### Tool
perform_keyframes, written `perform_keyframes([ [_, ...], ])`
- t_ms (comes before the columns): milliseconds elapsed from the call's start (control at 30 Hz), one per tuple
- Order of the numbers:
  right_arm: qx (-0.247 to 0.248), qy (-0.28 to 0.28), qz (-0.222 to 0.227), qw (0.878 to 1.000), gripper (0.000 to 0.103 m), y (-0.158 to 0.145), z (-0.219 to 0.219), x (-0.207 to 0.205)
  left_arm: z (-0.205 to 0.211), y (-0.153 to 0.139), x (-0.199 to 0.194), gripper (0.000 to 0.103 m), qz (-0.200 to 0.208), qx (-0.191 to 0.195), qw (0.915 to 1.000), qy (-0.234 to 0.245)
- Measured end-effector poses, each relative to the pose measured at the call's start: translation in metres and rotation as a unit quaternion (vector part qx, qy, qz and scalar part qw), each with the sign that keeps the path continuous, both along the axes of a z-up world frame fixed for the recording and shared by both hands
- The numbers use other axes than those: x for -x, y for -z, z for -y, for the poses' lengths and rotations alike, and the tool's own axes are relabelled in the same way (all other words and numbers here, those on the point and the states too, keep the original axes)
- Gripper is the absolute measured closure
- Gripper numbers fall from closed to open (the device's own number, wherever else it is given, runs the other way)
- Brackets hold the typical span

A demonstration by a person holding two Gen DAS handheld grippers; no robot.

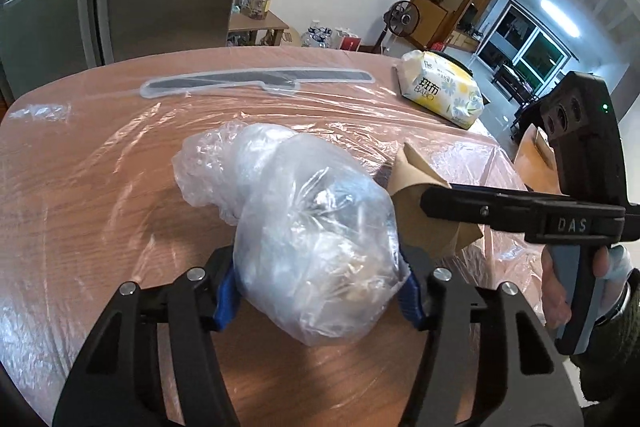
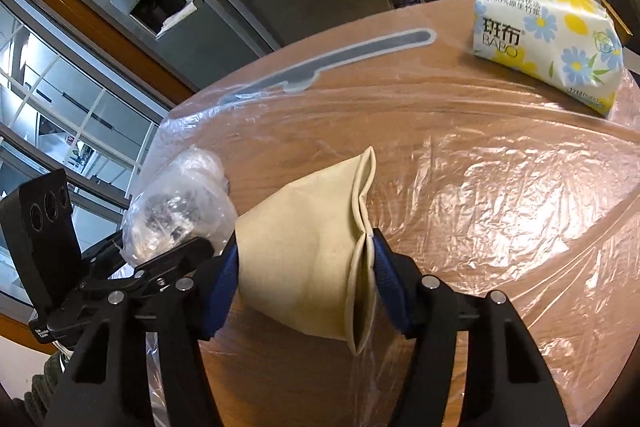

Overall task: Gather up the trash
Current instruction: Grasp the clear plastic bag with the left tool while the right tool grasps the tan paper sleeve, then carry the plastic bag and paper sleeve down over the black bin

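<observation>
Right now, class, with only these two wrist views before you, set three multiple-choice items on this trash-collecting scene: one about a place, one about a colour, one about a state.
1. Where does the BABO tissue pack lie?
A. On the table's far side
B. Inside the clear plastic bag
C. On the floor

2. What colour are the pads on the gripper fingers?
A. Red
B. Blue
C. Green

3. What state is the paper cup in?
A. Upright and round
B. Torn in two
C. Squashed flat between the right gripper's fingers

Answers:
1 A, since the pack rests on the film-covered table beyond both grippers.
2 B, since blue pads show in both views.
3 C, since the right gripper pinches the cup so its rim is nearly closed, while the left gripper clamps the clear plastic bag.
</observation>
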State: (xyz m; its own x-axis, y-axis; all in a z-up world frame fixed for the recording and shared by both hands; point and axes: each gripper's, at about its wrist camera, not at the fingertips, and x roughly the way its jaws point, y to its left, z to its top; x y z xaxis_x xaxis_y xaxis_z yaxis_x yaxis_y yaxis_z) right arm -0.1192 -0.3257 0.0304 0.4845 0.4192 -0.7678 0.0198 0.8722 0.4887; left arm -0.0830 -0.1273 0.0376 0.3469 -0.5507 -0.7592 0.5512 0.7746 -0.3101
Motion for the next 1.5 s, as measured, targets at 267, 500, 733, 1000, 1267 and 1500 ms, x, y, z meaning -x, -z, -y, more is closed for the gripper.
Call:
perform_keyframes([
  [267, 0.007, -0.007, 0.003, 1.000, 0.043, 0.000, 0.002, 0.007, -0.003, -0.007, 0.013, 0.041, 0.016, -0.011, 0.9996, -0.017],
  [500, 0.015, -0.013, 0.007, 1.000, 0.043, 0.002, -0.002, 0.013, 0.000, -0.008, 0.022, 0.044, 0.026, -0.031, 0.9988, -0.029],
  [733, 0.020, -0.015, 0.020, 0.999, 0.043, -0.004, -0.004, 0.016, 0.001, -0.013, 0.028, 0.045, 0.037, -0.039, 0.9979, -0.037],
  [1000, 0.018, -0.034, 0.047, 0.998, 0.043, -0.026, -0.009, 0.035, -0.009, -0.031, 0.049, 0.045, 0.054, -0.031, 0.9973, -0.040],
  [1267, 0.008, -0.055, 0.075, 0.996, 0.043, -0.050, -0.009, 0.071, -0.021, -0.055, 0.083, 0.045, 0.080, -0.024, 0.9959, -0.034],
  [1500, 0.007, -0.076, 0.090, 0.993, 0.043, -0.064, -0.015, 0.106, -0.031, -0.066, 0.116, 0.045, 0.086, -0.017, 0.9960, -0.021],
])
